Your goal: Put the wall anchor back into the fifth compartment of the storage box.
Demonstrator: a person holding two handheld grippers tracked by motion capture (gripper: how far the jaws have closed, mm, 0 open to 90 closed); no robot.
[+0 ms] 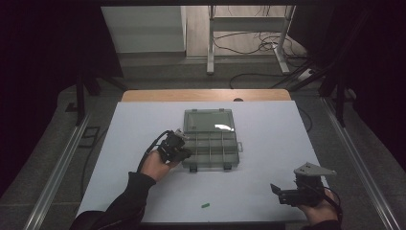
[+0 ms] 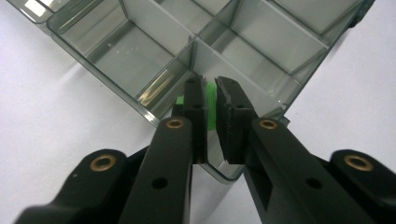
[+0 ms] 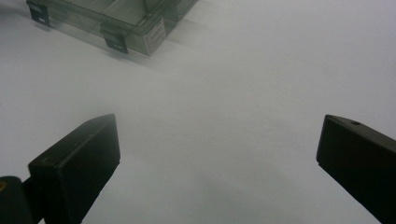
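Pinched between the nearly closed jaws of the left gripper (image 2: pixel 210 100), a small green piece (image 2: pixel 211 105) was held just over the corner compartment of the clear organizer box (image 2: pixel 154 44), whose lid lay folded back on the white table (image 1: pixel 268 187). In the high view the same gripper (image 1: pixel 184 151) was seen at the box's (image 1: pixel 210 148) near-left corner. A second green piece (image 1: pixel 205 206) was left lying on the table near its front edge, well apart from the box and between the two hands. The right gripper (image 1: pixel 274 190) was held low over bare table at the right, its jaws spread wide with nothing between them, and the box's latches (image 3: pixel 116 43) were seen farther off in its view.

The piece was judged to be light, stiff plastic, smooth enough to slip or flick away if squeezed off-centre. A hold across its flat sides, near the middle, was thought safest. The box itself was judged light and likely to slide if its thin walls were nudged. How much of the piece lay hidden behind the pads could not be told.
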